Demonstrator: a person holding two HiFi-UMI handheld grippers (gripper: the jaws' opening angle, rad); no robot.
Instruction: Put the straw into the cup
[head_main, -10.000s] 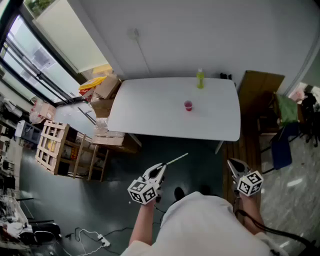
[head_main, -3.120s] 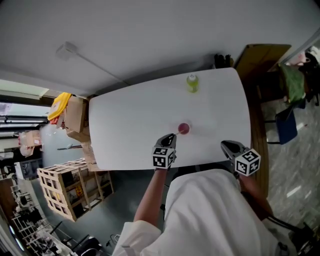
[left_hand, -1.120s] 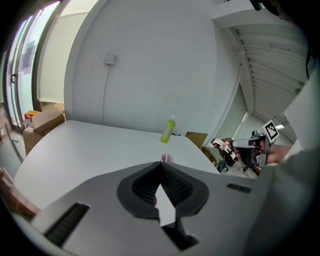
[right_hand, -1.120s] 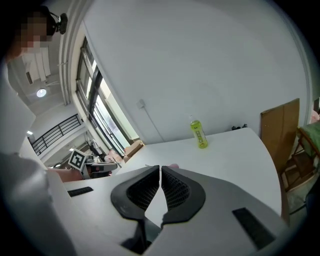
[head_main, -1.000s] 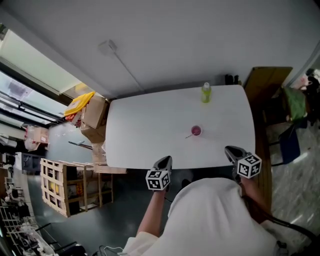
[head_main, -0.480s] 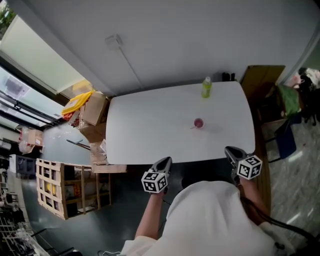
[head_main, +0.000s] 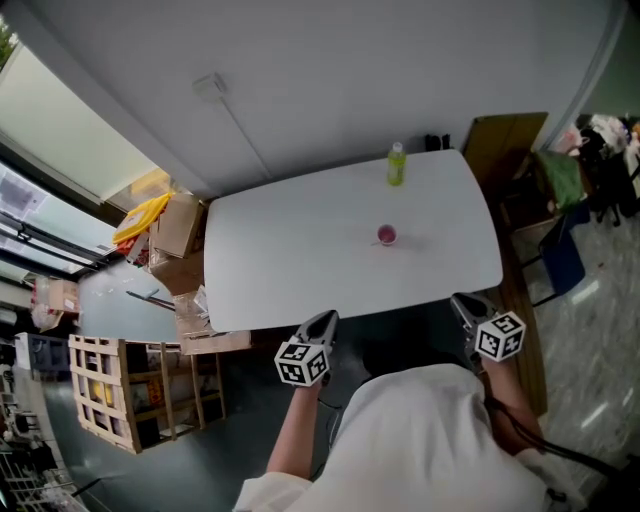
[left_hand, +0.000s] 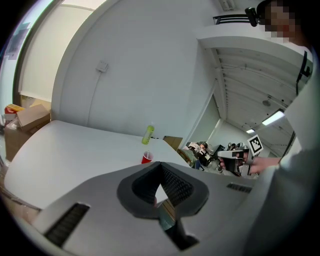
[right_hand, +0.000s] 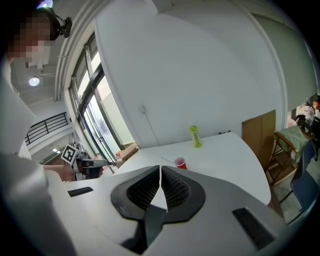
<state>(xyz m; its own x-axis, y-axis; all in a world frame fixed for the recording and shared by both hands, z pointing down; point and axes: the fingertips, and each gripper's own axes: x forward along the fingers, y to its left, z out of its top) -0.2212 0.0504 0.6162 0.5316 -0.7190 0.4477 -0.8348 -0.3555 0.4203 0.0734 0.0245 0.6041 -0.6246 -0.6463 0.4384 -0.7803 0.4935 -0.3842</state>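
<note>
The left gripper's (left_hand: 160, 167) jaws are pressed together with nothing between them, and the right gripper's (right_hand: 160, 170) jaws meet at the tips in the same way – empty as well. In the head view both are held in the air just off the near edge of the white rounded-corner table (head_main: 300, 260): the left gripper (head_main: 326, 320) is off the middle of that edge, and the right gripper (head_main: 463, 302) is off the table's near right corner.

The small red plastic cup (right_hand: 180, 163) stands upright on the table, right of its centre and well apart from both grippers. A thin white straw (right_hand: 167, 160) slants out from the cup's rim – its lower end cannot be made out. A yellow-green plastic bottle (head_main: 397, 165) stands upright at the table's far edge, beyond the cup. Brown cardboard boxes (head_main: 180, 225) lie off the table's left end, and a brown wooden board (head_main: 505, 140) leans beside its far right corner.
</note>
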